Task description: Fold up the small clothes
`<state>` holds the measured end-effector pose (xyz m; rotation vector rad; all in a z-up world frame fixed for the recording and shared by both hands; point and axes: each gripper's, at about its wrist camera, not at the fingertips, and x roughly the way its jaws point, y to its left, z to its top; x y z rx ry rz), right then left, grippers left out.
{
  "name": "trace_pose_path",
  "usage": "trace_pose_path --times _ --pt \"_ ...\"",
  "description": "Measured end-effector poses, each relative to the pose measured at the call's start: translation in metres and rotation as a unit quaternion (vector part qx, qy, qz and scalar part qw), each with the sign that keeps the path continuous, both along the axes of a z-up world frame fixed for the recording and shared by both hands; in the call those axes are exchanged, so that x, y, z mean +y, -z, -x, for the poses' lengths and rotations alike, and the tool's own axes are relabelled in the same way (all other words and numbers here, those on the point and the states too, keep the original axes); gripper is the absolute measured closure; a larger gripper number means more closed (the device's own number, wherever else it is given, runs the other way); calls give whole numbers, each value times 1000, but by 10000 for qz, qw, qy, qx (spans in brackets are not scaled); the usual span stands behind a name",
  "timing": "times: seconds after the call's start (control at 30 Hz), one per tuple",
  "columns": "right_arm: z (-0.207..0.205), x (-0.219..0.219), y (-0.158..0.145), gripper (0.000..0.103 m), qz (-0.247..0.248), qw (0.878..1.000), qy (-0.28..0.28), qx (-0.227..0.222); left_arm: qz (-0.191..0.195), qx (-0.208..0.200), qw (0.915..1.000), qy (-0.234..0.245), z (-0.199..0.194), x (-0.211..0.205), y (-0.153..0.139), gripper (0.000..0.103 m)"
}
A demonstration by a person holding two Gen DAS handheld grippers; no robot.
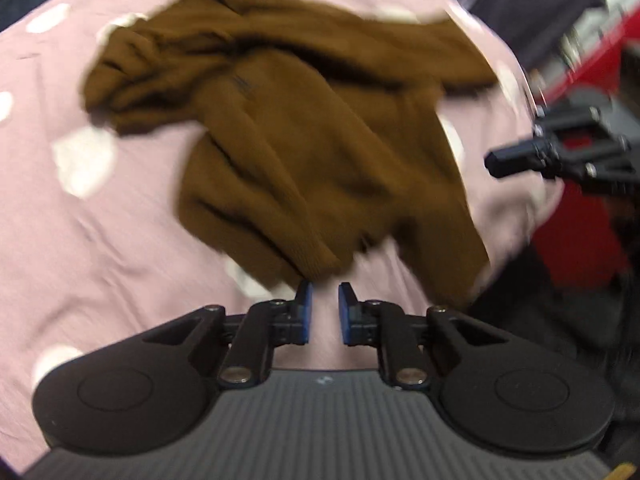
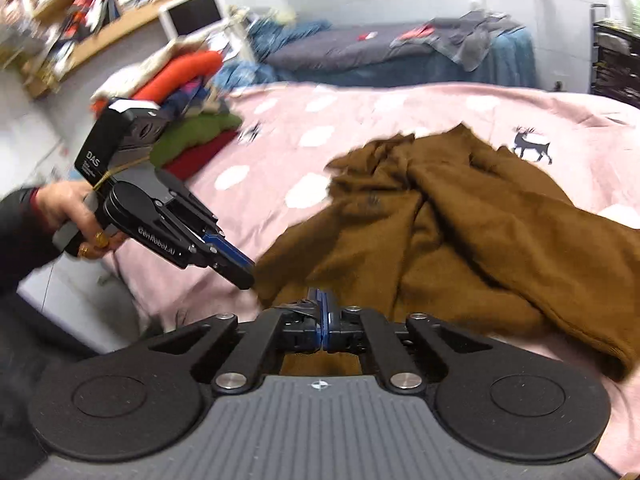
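Note:
A crumpled brown knit garment (image 1: 304,136) lies on a pink bedspread (image 1: 100,240) with white spots. In the left wrist view my left gripper (image 1: 325,300) is open, its blue pads just short of the garment's near hem, holding nothing. My right gripper (image 1: 496,162) shows at the right edge beside the garment. In the right wrist view my right gripper (image 2: 322,312) is shut with nothing visible between the pads, over the garment's (image 2: 440,240) near edge. My left gripper (image 2: 242,274) reaches in from the left, its tips at the garment's left edge.
A stack of folded clothes (image 2: 188,120) in red, green and orange sits at the bed's far left corner. A second bed (image 2: 380,52) with grey and blue bedding stands behind. Wooden shelves (image 2: 80,8) and a monitor (image 2: 194,14) are at the back left. The bed edge is near.

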<state>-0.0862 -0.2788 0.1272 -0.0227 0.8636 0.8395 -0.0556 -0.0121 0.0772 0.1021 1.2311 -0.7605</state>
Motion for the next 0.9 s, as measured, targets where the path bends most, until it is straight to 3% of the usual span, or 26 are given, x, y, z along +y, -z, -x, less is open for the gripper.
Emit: trace_pose_path --times 0.1,0.13,0.2,0.23,0.27,0.3,0.33,0.37,0.47,0.53,0.7,0.8,0.9 --pt "16 -4 8 102 460 9973 -502 266 101 112 9999 2 14 -6 7 89" --pt "22 -4 14 102 548 9957 -621 410 77 84 9998 -133 14 -4 9 84" --pt "31 -2 26 98 630 9944 -652 541 -2 -63 9981 -609 5 3 10 55" --pt "32 -2 29 90 634 9953 -540 488 48 -125 9960 -882 -2 6 8 36" --pt "29 -2 30 67 653 9965 -380 357 139 -211 9930 -1152 -8 13 4 32" --pt "24 -2 29 52 728 9972 -110 114 231 -290 9897 -1383 -15 19 -2 31" --pt "18 -3 27 22 783 9963 287 -186 288 -386 9866 -1558 -22 23 -7 25" --pt "8 -5 24 0 737 9938 695 -454 295 -541 9833 -1714 -27 26 -11 18" --pt "-21 -4 17 0 685 9786 1593 -1105 -34 -1234 9679 -2187 -44 26 -21 10" --pt "-41 5 16 0 836 9713 1792 -1319 -298 -1548 9595 -2334 -57 22 -21 10" --pt "-72 44 31 0 1615 9631 1248 -1753 -546 -1734 9494 -2561 -93 18 -9 9" --pt "-76 59 47 3 2089 9516 953 -2043 -714 -1857 9429 -2671 -113 18 3 9" --pt "-77 59 58 12 2443 9404 960 -2163 -825 -1975 9355 -2810 -132 16 9 9"
